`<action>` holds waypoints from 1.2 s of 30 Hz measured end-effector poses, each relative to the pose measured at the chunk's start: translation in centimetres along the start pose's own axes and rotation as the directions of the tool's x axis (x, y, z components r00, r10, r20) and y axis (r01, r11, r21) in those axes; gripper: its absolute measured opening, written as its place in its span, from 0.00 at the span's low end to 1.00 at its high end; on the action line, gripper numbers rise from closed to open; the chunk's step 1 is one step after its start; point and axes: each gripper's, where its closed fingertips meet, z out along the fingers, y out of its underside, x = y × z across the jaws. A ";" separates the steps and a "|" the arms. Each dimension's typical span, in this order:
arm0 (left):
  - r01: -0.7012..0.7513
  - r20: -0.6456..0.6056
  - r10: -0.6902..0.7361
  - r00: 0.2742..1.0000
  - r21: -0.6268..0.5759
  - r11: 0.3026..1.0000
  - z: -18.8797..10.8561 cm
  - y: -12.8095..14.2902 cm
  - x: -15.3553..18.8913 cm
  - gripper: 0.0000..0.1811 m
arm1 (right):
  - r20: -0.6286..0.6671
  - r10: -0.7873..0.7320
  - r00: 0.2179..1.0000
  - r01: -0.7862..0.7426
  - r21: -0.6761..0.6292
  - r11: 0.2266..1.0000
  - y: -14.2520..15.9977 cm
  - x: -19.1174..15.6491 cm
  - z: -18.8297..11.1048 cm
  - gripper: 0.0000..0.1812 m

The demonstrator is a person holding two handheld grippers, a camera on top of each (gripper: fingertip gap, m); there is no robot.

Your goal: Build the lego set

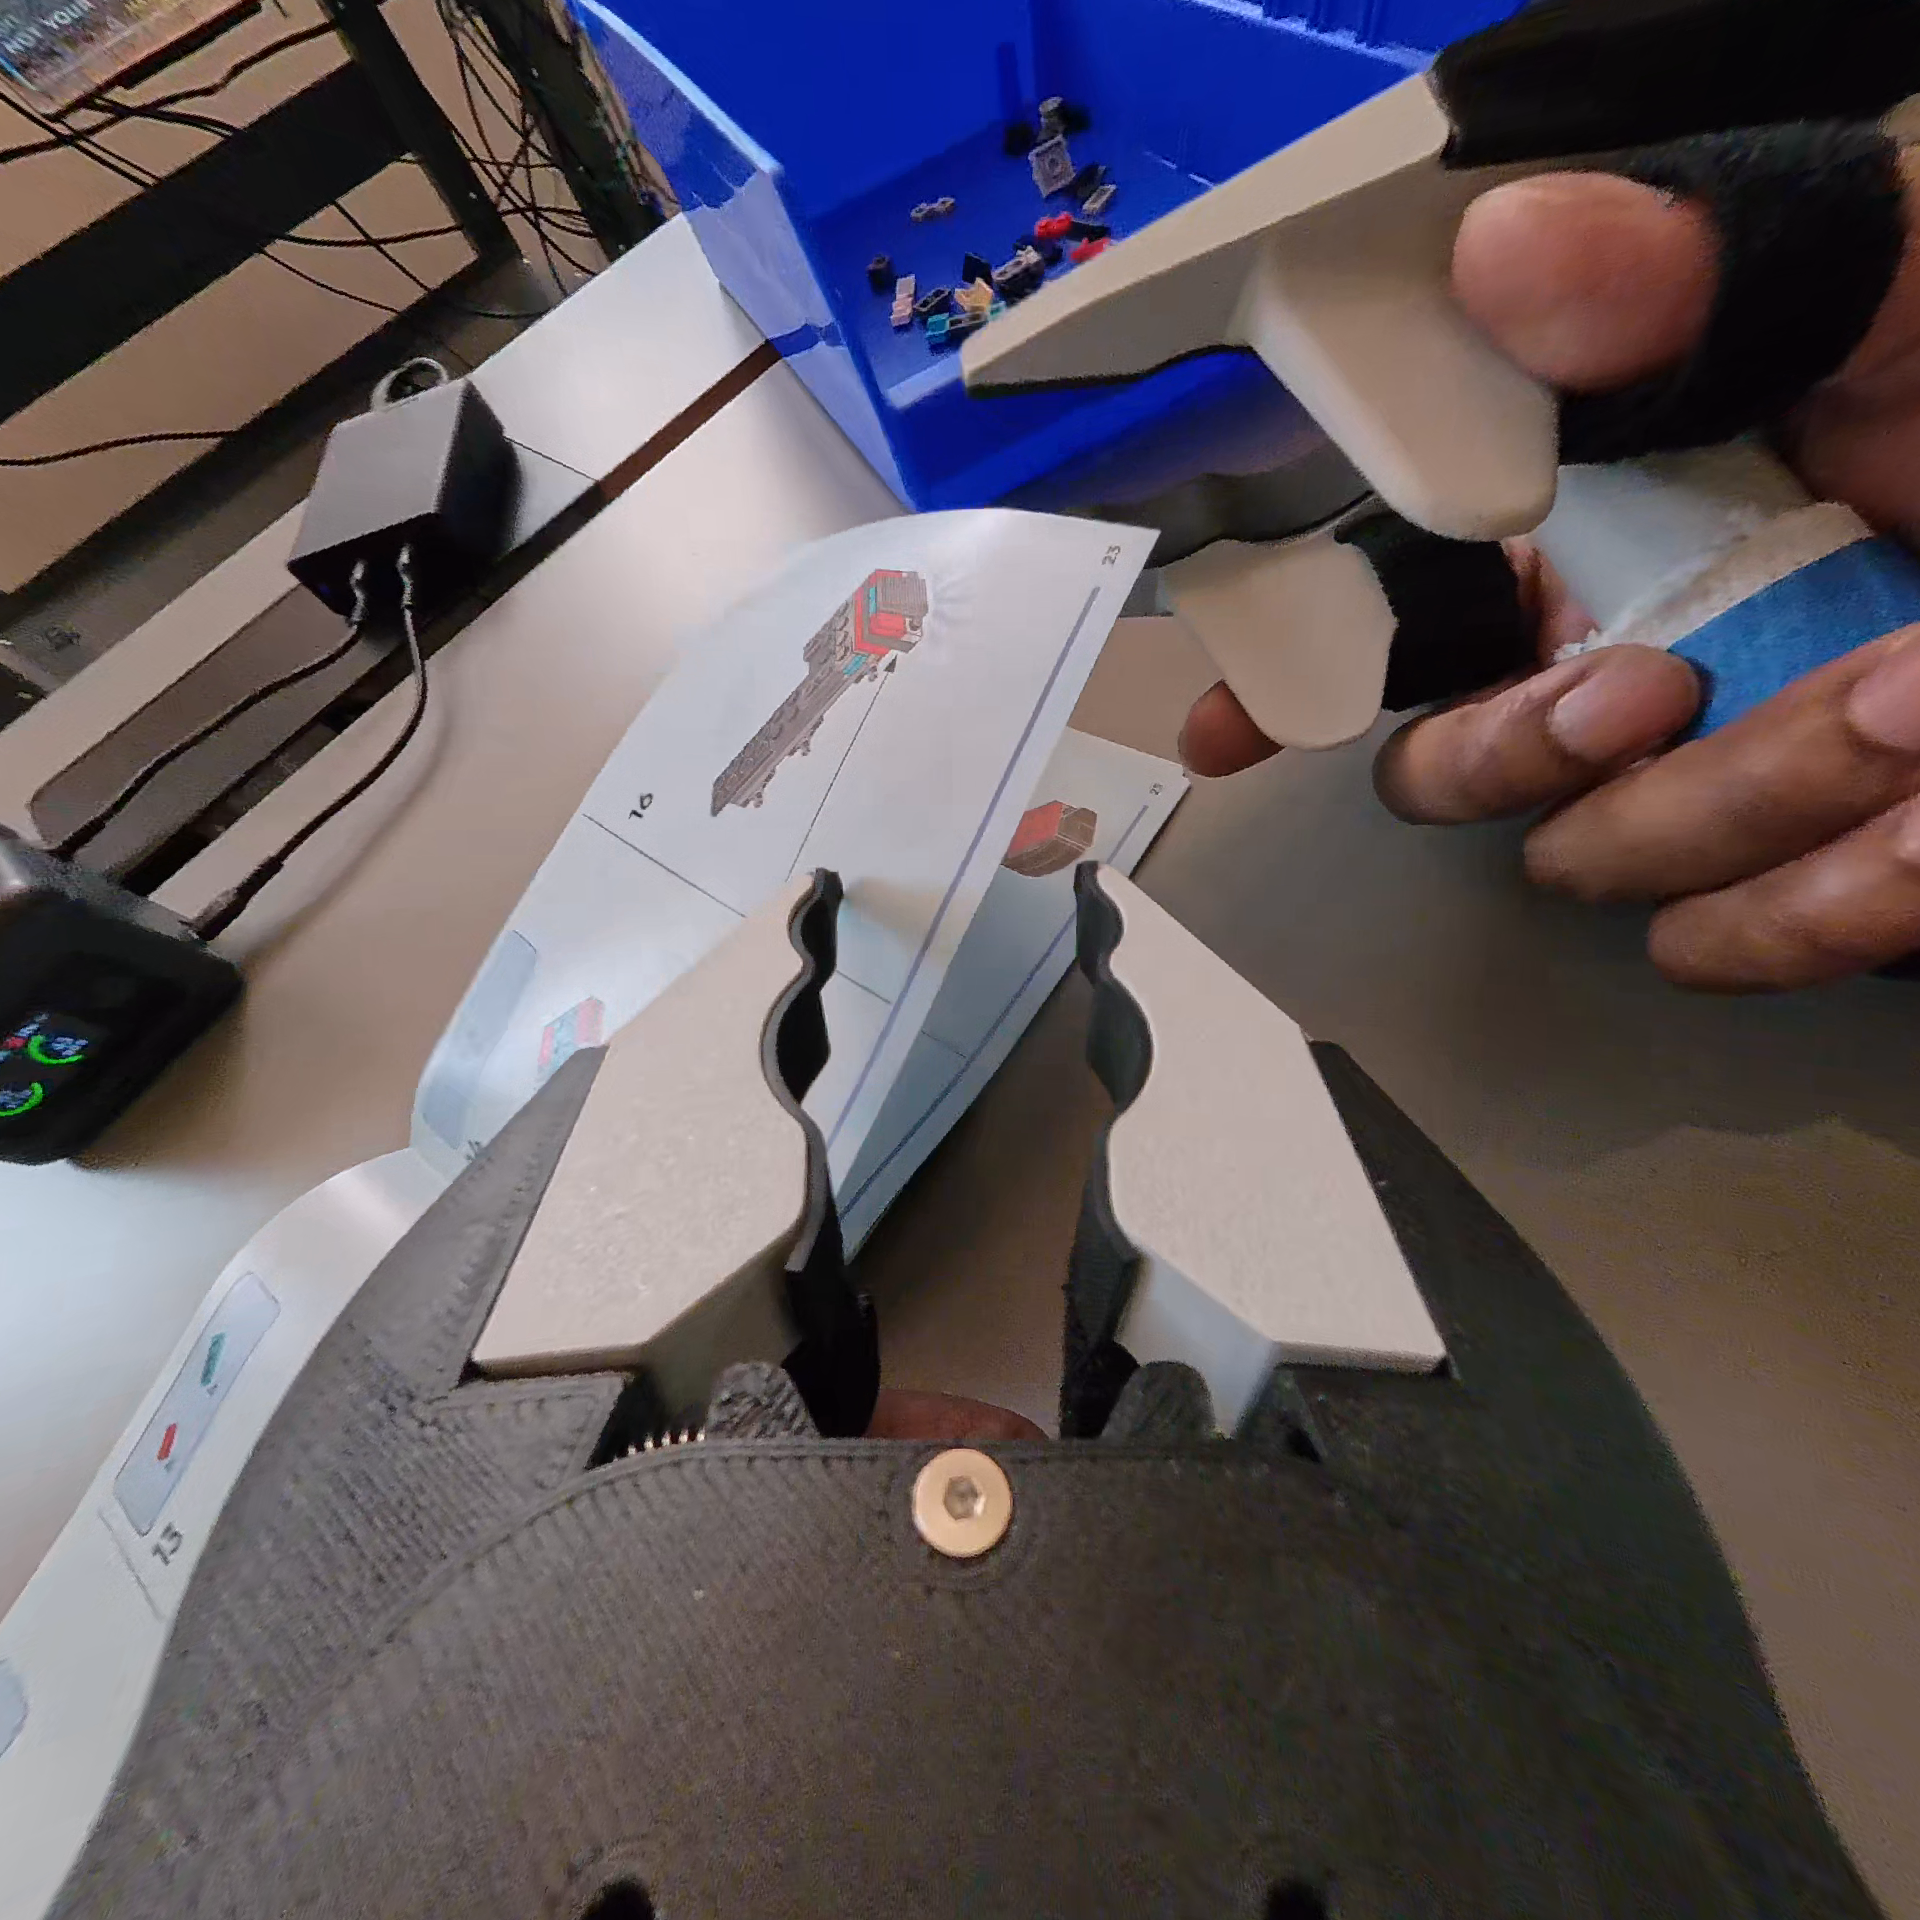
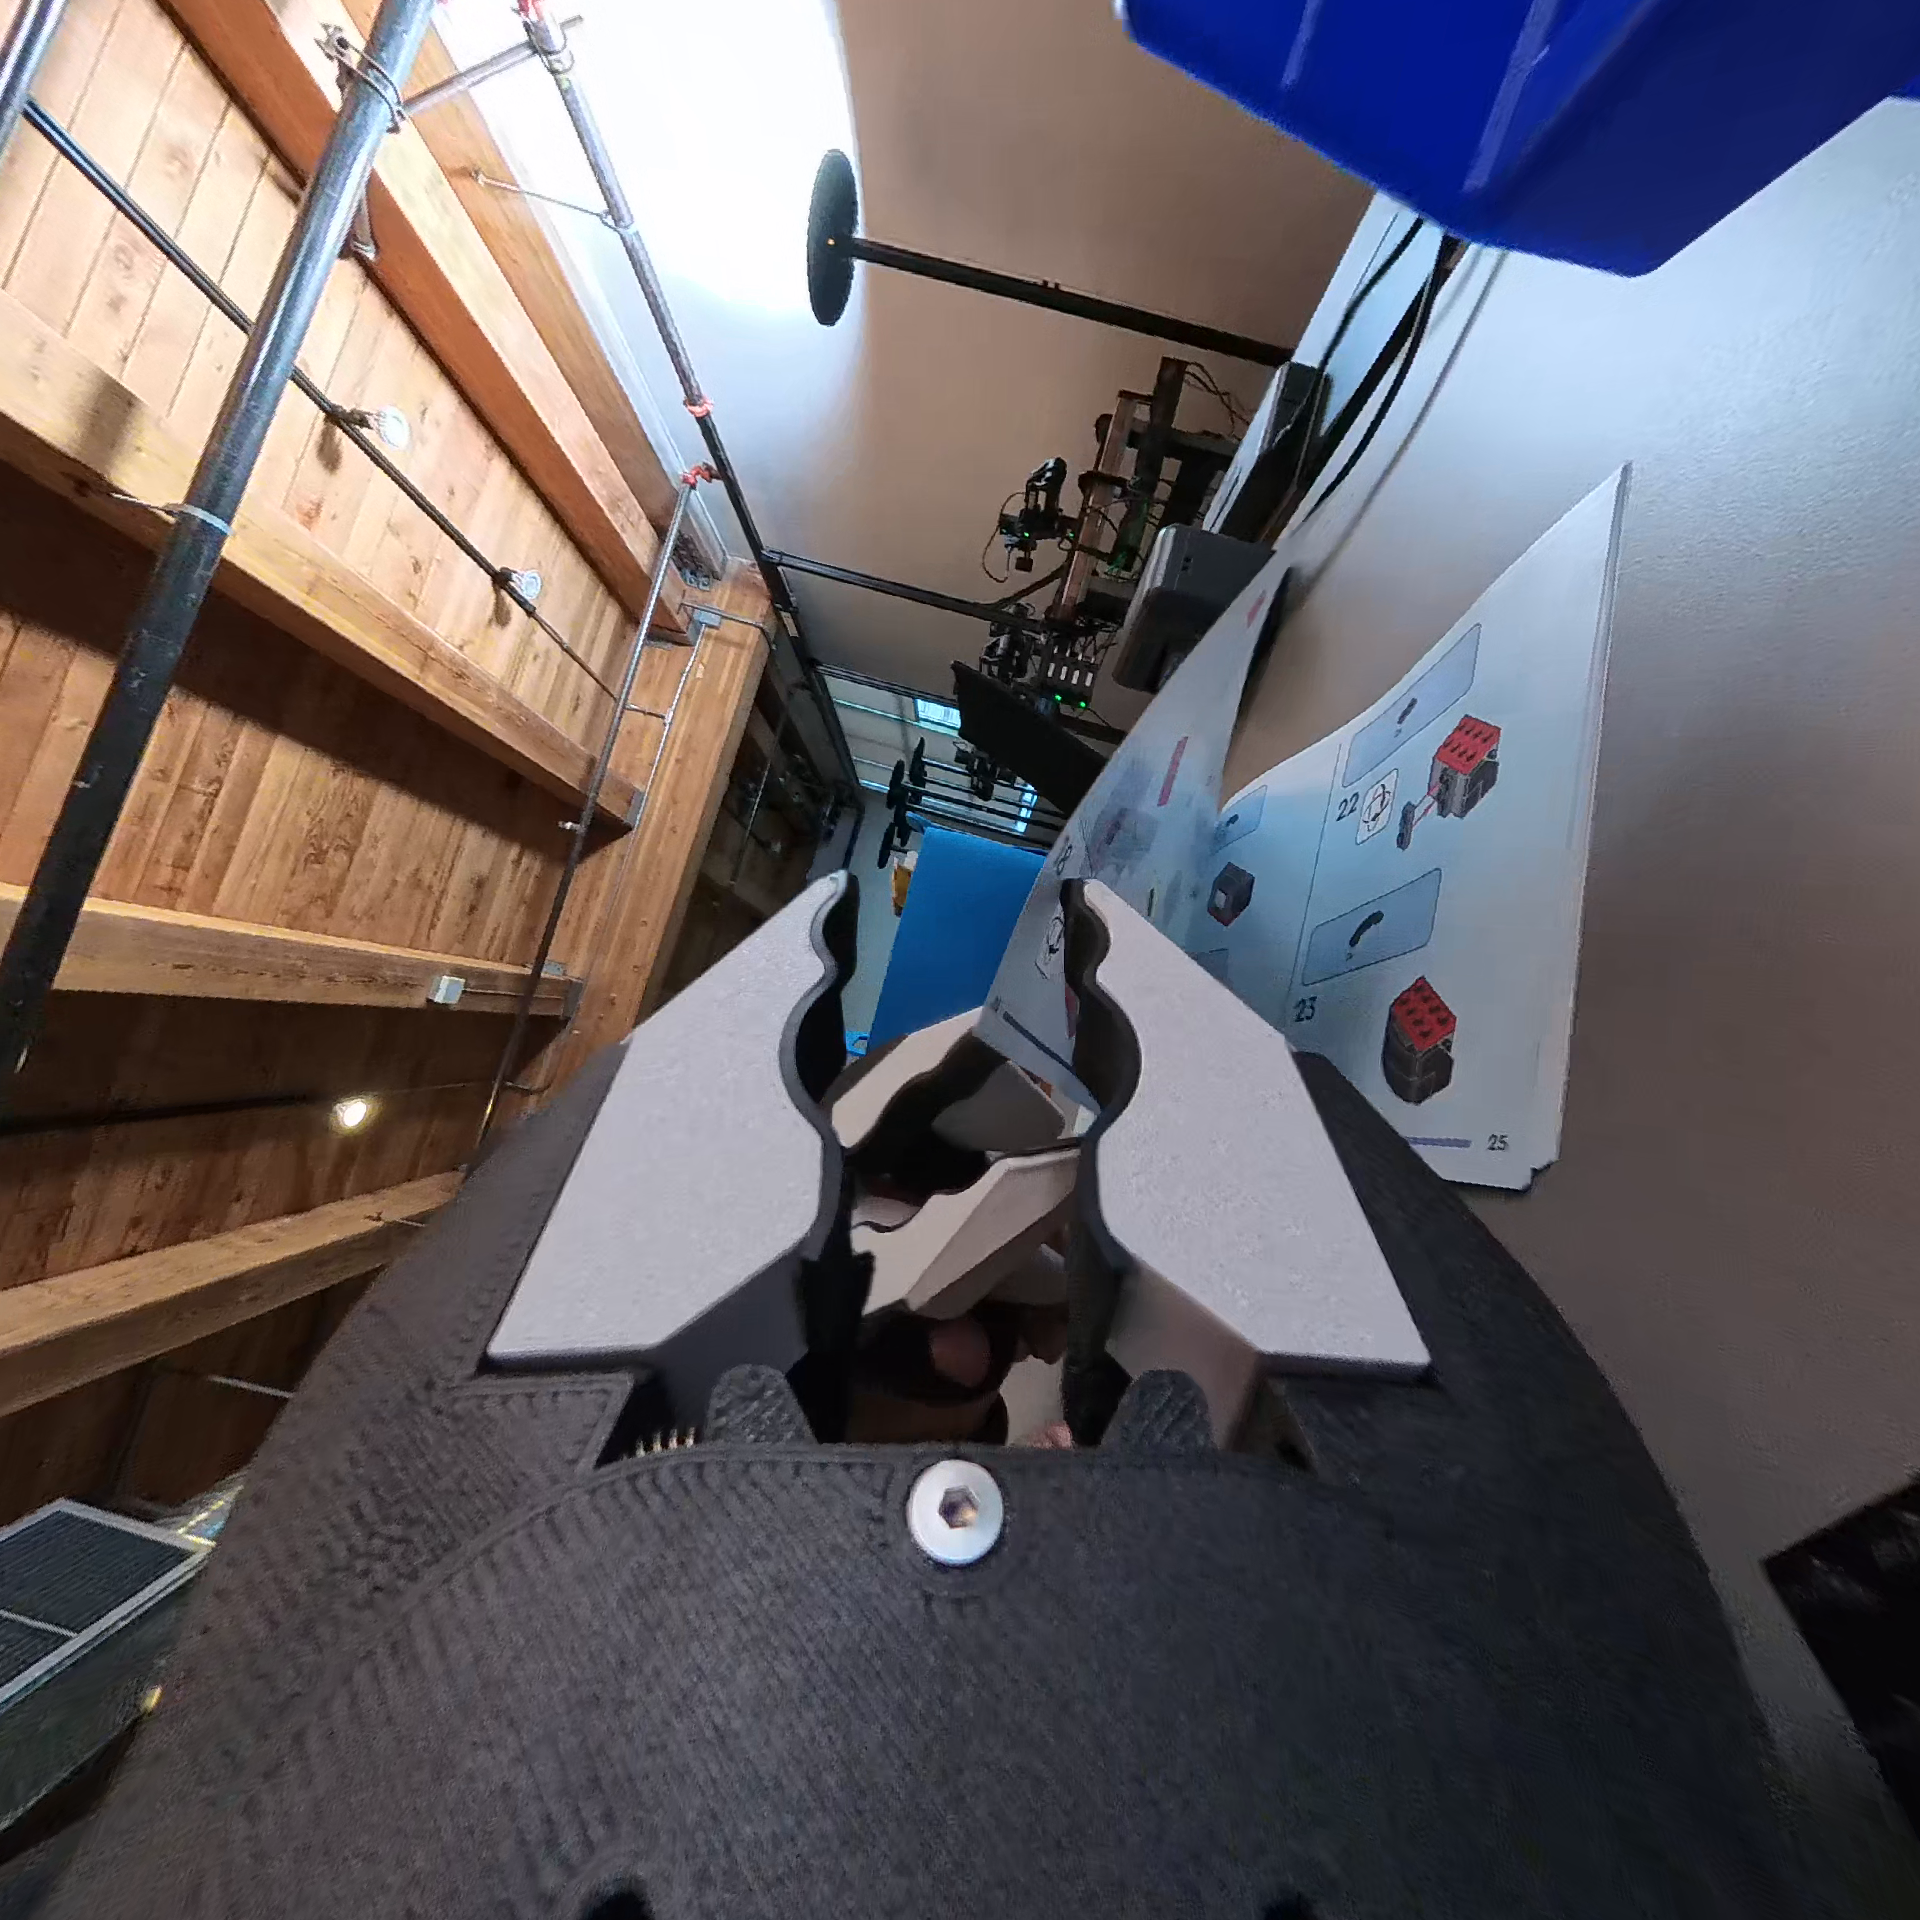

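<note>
The instruction booklet [image 1: 312, 1299] lies open on the grey table [image 1: 1455, 1143]. One page [image 1: 883, 727] is lifted and curls upward. Its lower edge runs between the fingers of my left gripper [image 1: 954, 883], close to the left pad; the jaws are apart. My right gripper [image 1: 1143, 520], held in a hand, shows at upper right, open, with the page's top corner between its fingers. In the right wrist view, turned sideways, my right gripper [image 2: 958, 888] is open, with the raised page [image 2: 1132, 831], the flat booklet pages [image 2: 1455, 883] and the left gripper [image 2: 966, 1164] beyond.
A blue bin [image 1: 831, 260] with several small loose lego pieces [image 1: 997, 260] stands at the back of the table; it also shows in the right wrist view [image 2: 1558, 104]. A black box with cables [image 1: 405, 499] and a black device with a lit screen [image 1: 73, 1029] sit at left. Spacing between my two grippers at the tips: around 7 centimeters.
</note>
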 end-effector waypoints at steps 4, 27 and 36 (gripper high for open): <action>-0.055 0.108 0.053 0.993 0.012 0.998 0.1 -0.6 -0.7 0.23 | 0.021 -0.017 1.000 0.017 -0.014 1.000 0.2 -0.9 0.5 0.22; 0.537 0.136 -0.767 0.628 0.638 0.552 -13.1 1.1 -11.8 0.07 | 0.031 -0.211 0.977 0.213 -0.114 0.970 5.6 -3.7 2.7 0.22; 0.681 -0.022 -0.887 0.462 0.649 0.339 -15.5 5.5 -14.6 0.07 | 0.032 -0.321 0.947 0.317 -0.263 0.911 11.6 -2.2 5.6 0.22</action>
